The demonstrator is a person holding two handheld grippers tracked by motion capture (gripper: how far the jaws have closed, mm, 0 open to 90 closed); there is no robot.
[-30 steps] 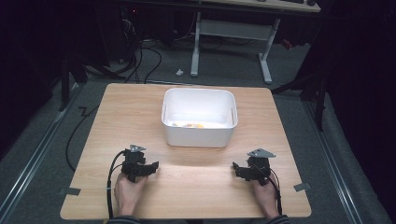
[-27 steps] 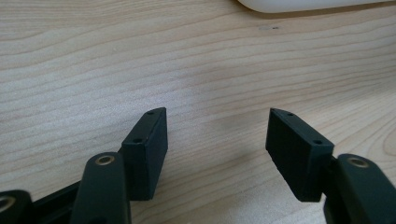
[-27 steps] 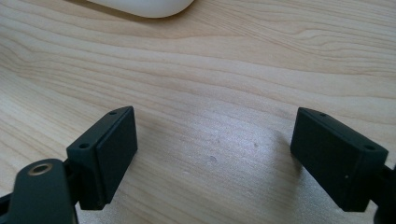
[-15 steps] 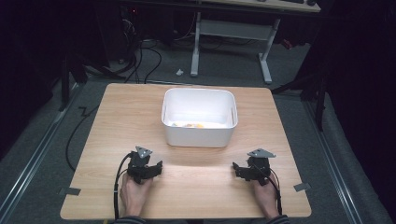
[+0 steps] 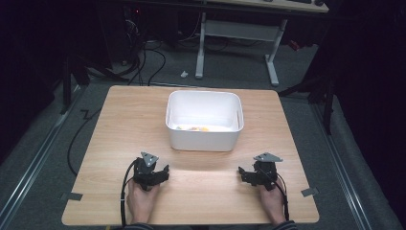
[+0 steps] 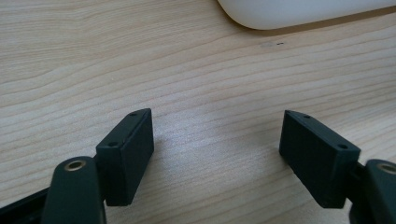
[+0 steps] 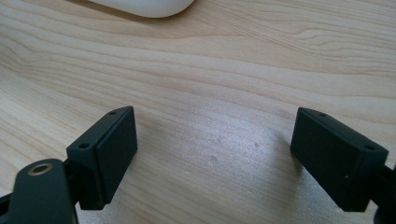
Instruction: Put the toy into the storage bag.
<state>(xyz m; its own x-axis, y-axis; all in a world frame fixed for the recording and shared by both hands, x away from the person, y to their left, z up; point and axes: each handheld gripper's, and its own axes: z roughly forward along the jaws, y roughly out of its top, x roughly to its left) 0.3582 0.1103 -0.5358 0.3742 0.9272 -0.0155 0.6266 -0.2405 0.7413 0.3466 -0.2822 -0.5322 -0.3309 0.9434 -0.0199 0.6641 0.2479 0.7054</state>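
Where the light wooden desk (image 5: 119, 124) carries stock: one white rectangular plastic tub (image 5: 204, 140), centre-far, with small yellowish pieces inside. Left black two-jaw gripper (image 5: 160, 173), near left, well apart from the tub: jaws have just been opening, now wide, nothing between them. Right black two-jaw gripper (image 5: 243, 174), near right: jaws spread wide, empty, above bare wood.

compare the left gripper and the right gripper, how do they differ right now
The left gripper sits nearer the table's left edge, fingers angled toward the white bin; the right gripper sits nearer the right edge, fingers pointing inward across the wood. The left gripper's fingers have just been opening and stand slightly narrower than the right gripper's. Both are open, hold nothing, and rest low over the wooden table.
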